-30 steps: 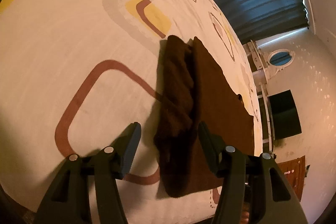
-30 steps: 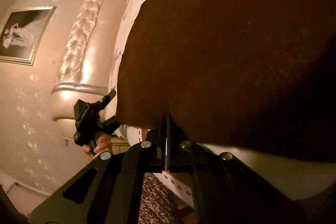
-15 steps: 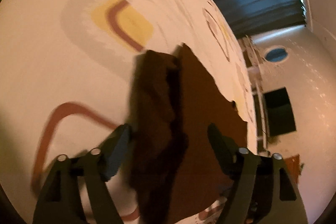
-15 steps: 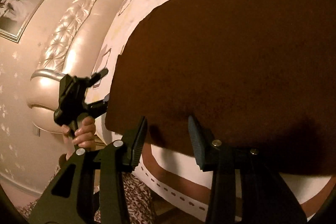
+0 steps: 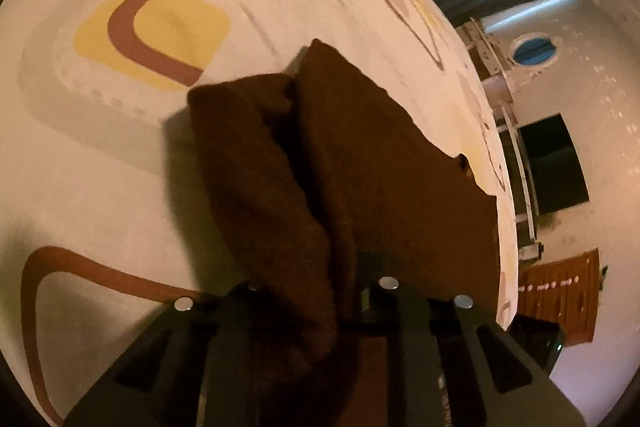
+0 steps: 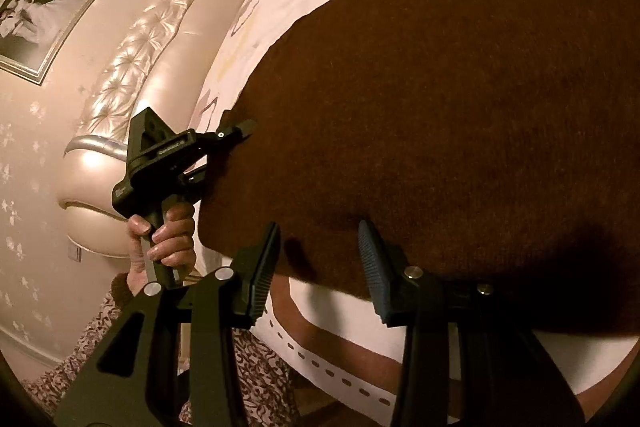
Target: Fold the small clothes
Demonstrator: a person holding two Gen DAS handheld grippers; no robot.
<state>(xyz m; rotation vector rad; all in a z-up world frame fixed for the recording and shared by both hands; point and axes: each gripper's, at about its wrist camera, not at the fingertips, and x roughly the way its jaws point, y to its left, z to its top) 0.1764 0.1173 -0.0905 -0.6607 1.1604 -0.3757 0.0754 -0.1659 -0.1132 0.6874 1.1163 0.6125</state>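
the brown garment (image 5: pixel 384 163) lies spread on the patterned bed sheet (image 5: pixel 100 167), its near edge close to the edge of the bed and its left side gathered into a raised, rumpled fold (image 5: pixel 256 187) that runs lengthwise away from the left tongs (image 5: pixel 308 291). those tongs have just been closing and now look clenched on the near end of that fold, the cloth bunched between the jaws. seen from the right wrist, the right tongs (image 6: pixel 320 267) stand released, jaws parted over the garment's near hem (image 6: pixel 320 259), with cloth between them but not pinched. the person's left hand (image 6: pixel 164 239) holds the other tool at the garment's left edge. so the left side is the one with a hold, and the fold's long axis points straight ahead of it; carrying that edge across toward the right is probably the next move.
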